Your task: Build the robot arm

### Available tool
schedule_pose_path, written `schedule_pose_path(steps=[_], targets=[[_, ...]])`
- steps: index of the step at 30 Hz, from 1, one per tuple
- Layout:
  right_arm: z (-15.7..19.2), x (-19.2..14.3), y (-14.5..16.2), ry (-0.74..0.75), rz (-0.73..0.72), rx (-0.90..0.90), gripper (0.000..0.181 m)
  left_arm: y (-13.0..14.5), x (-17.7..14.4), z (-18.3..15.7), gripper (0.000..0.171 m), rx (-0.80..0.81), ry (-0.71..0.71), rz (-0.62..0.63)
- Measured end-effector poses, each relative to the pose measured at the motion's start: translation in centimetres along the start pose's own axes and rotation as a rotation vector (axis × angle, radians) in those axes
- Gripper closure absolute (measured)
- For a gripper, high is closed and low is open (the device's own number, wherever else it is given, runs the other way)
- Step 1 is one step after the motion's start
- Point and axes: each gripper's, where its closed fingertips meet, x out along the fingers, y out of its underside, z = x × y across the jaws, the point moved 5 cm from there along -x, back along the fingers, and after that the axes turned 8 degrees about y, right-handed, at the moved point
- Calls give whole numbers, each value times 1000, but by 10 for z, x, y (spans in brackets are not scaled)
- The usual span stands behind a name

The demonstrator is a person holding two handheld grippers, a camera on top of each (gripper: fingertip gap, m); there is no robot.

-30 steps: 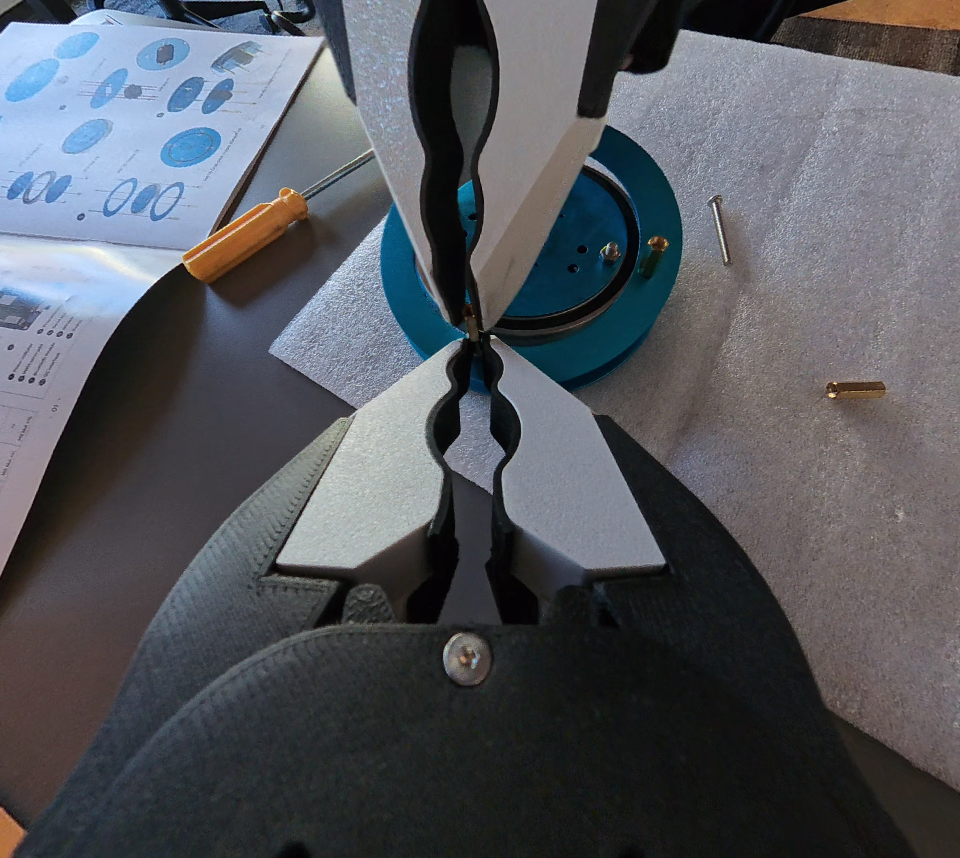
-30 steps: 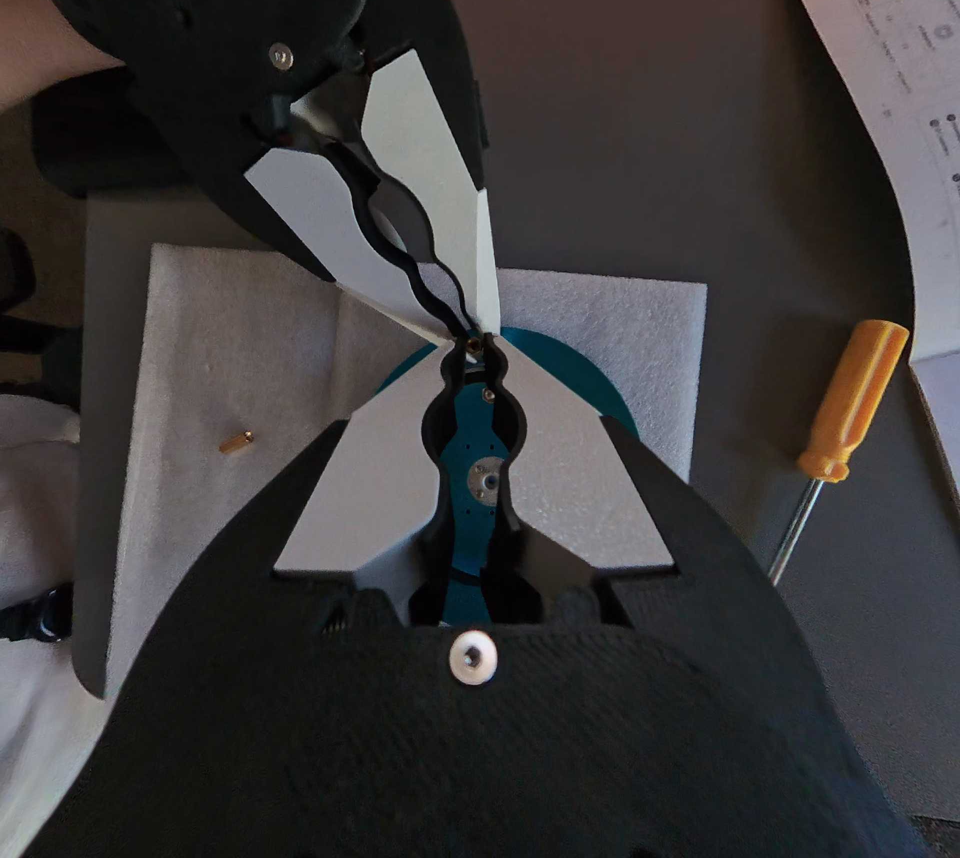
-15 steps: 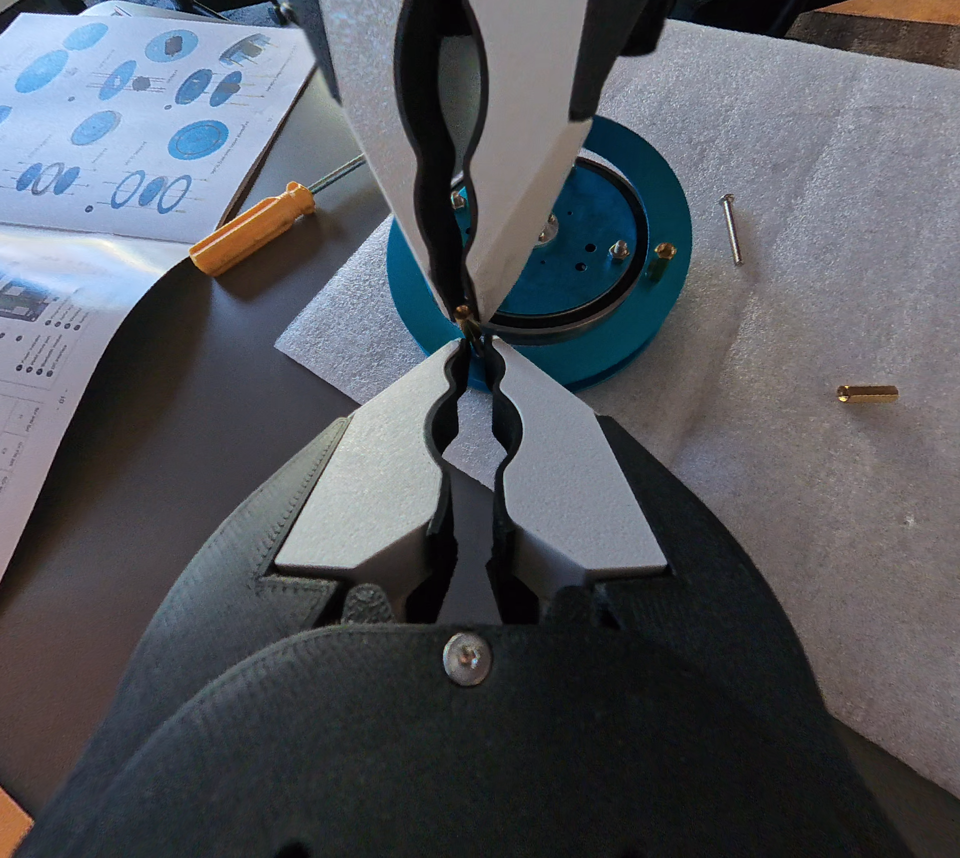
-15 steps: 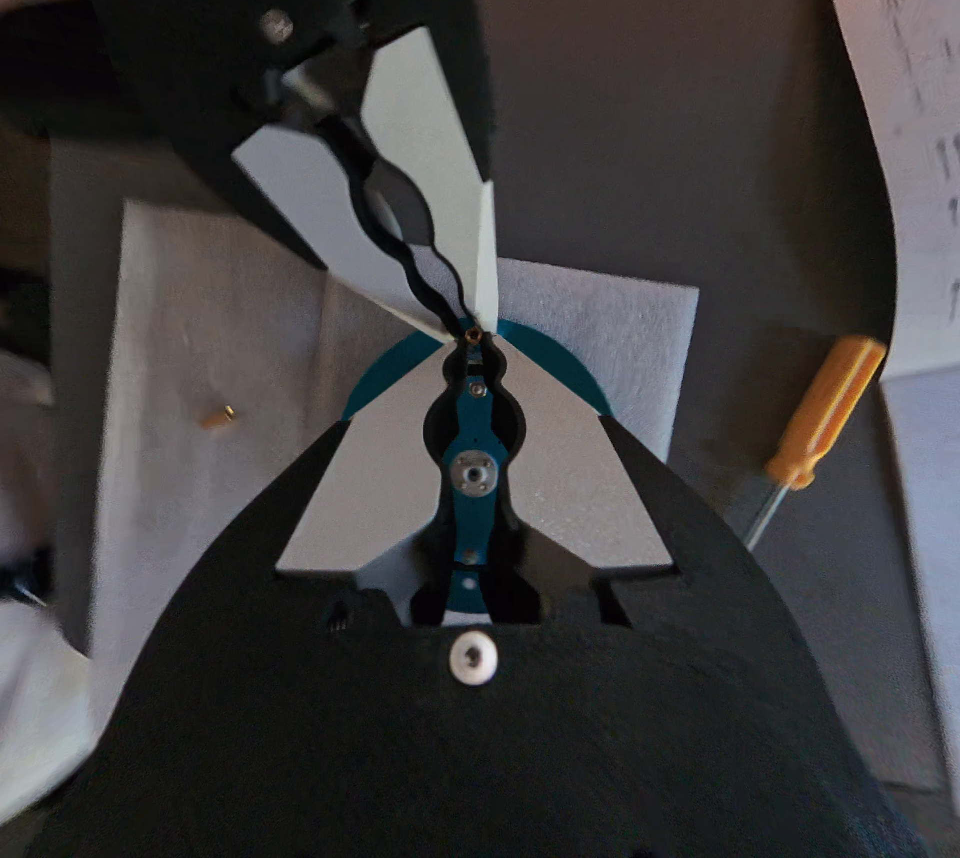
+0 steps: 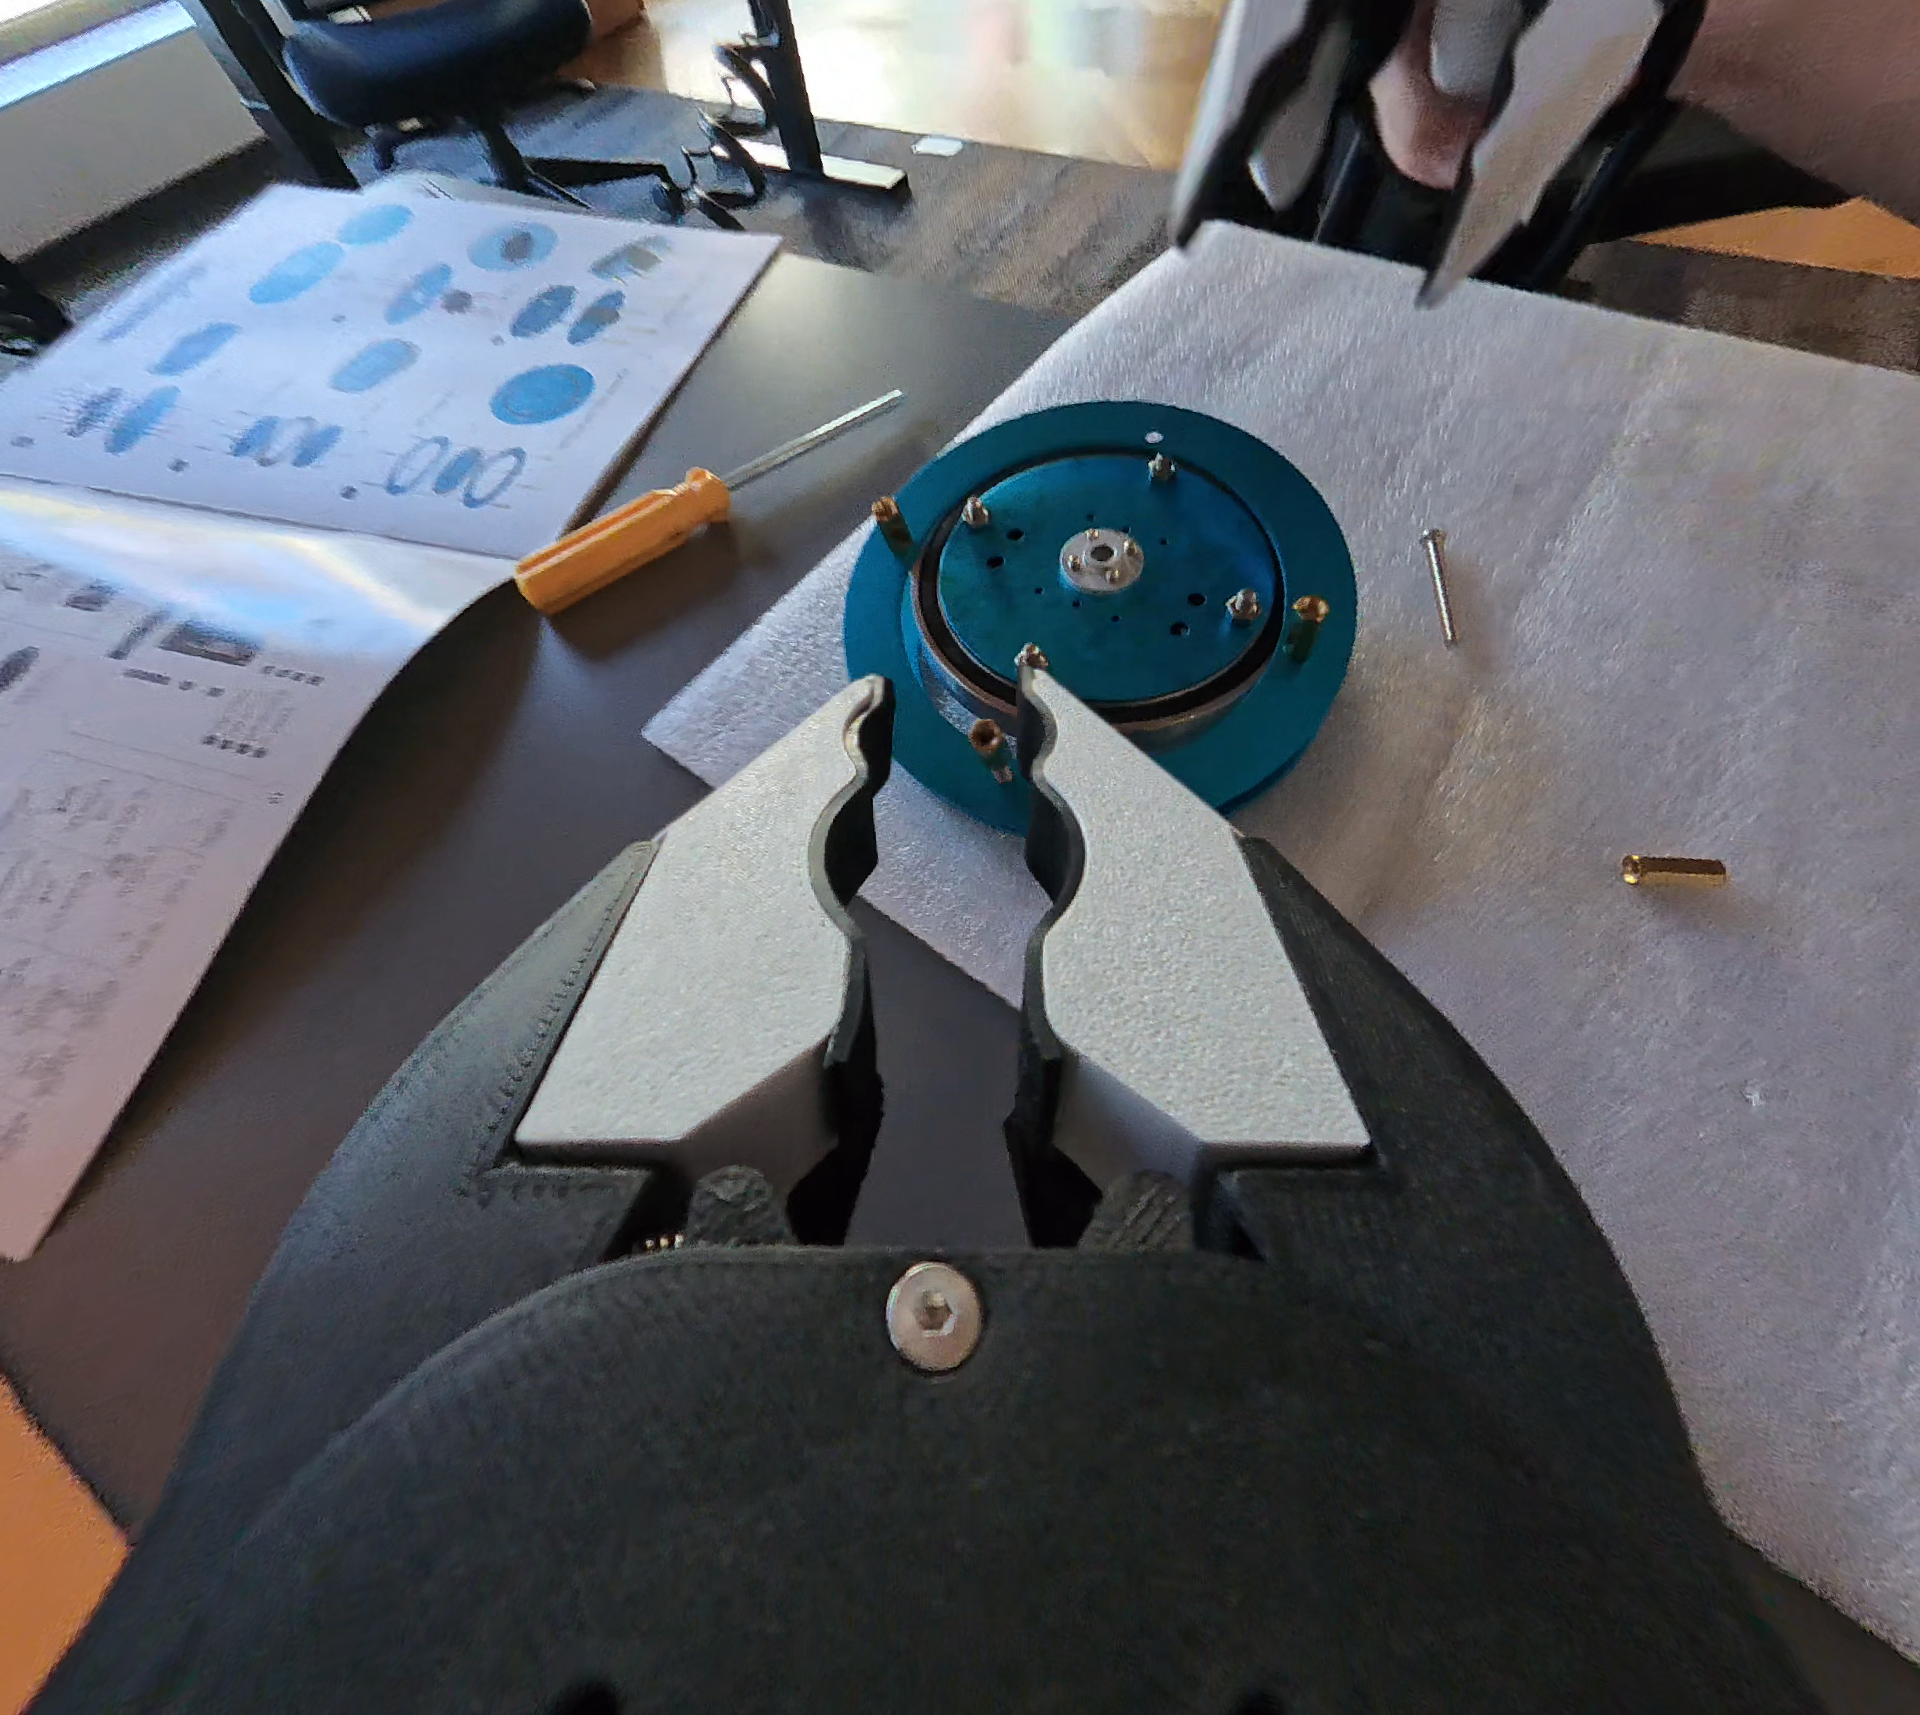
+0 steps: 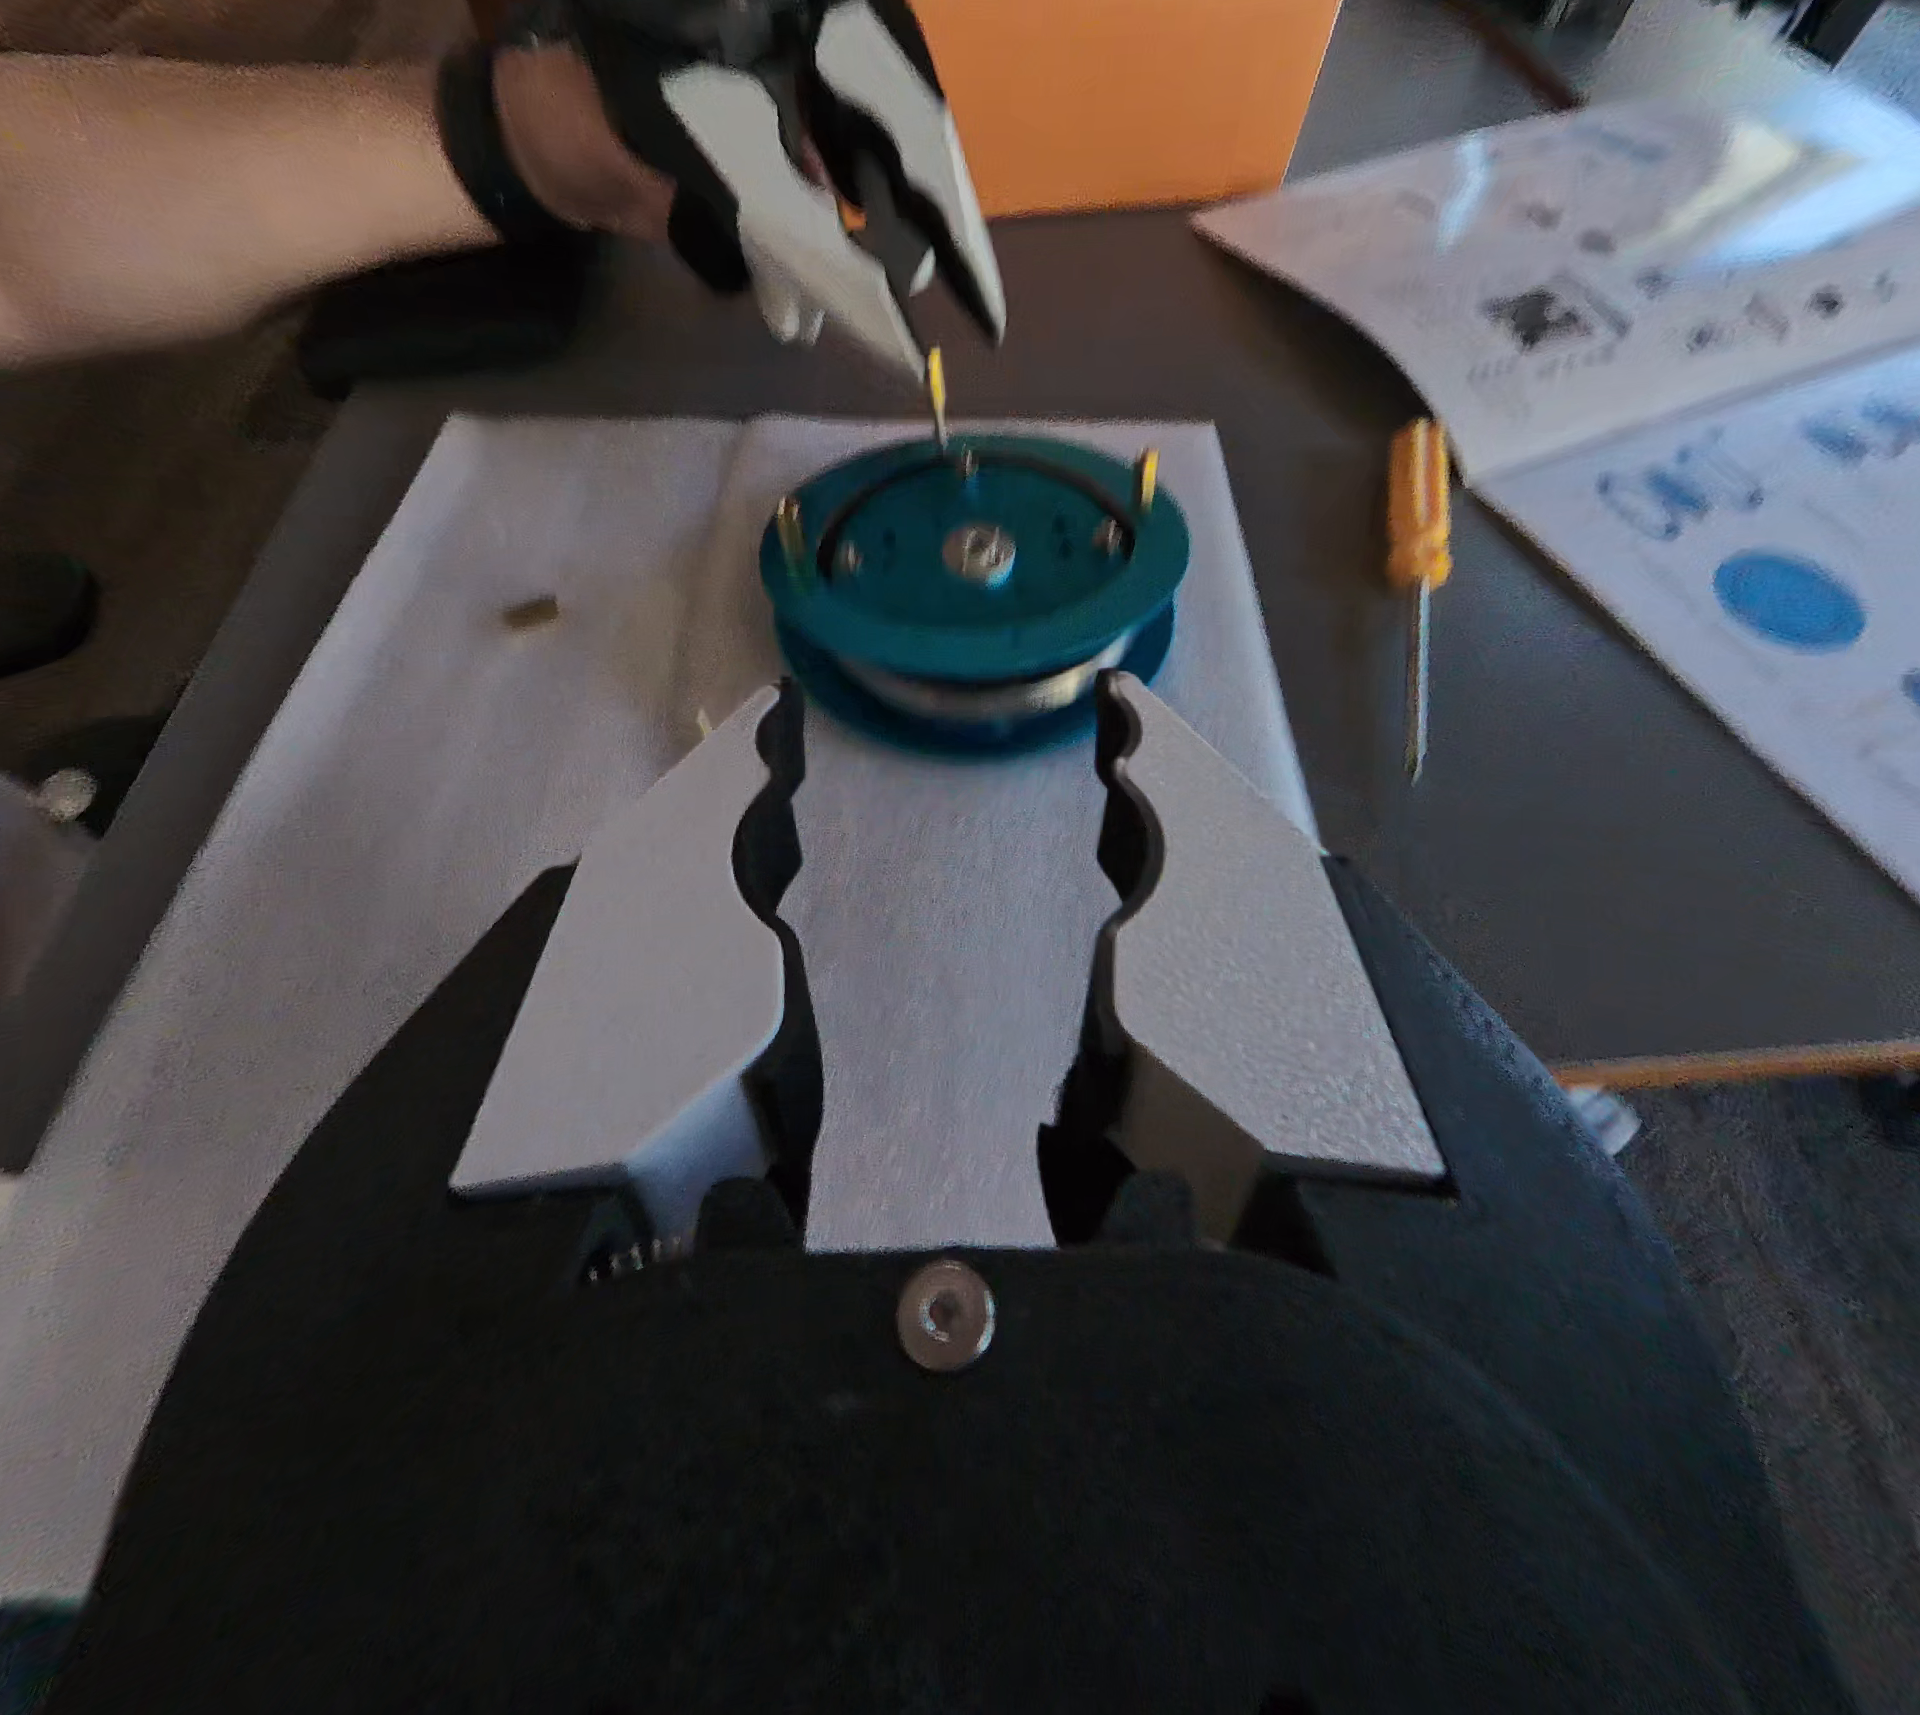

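Left wrist view:
- Open printed manual [image 5: 343, 377], blue diagrams, upper left on dark tabletop [image 5: 499, 844].
- Yellow-handled screwdriver [image 5: 623, 548] just beside the manual's lower edge, shaft pointing upper right.
- White foam sheet [image 5: 1610, 1146] fills the right side.
- Dark office chair [image 5: 436, 44] at top left.

Right wrist view:
- Orange box [image 6: 1122, 76] at top centre, blurred.

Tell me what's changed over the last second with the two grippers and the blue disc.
Both grippers were shut tip to tip on a brass standoff at the blue disc's near rim. Now the left gripper and right gripper are open and drawn back, the right one lifted away. The standoff stands alone on the rim. The orange screwdriver, loose screw, loose standoff and foam sheet stayed put.
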Motion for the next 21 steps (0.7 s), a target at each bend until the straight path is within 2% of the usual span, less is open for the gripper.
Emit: schedule_pose_path(steps=[2, 6, 10, 13, 16, 21], targets=[[2, -7, 17, -34, 17, 77, 126, -2, -5, -1, 151, 11, -28, -3], [-3, -10, 32, -72, 62, 186, 137, -9, -11, -21, 147, -47, -63, 13], [-8, -2, 30, -137, 78, 246, 139, -12, -17, -54, 145, -116, -191, 30], [-15, 5, 27, -120, 77, 196, 141, -8, -16, -72, 145, -153, -292, 55], [-22, 13, 24, -112, 59, 173, 144, -7, -17, -67, 148, -219, -367, 101], [-16, 21, 1, -197, -28, 219, 151, -16, -21, -28, 150, -352, -409, 170]])
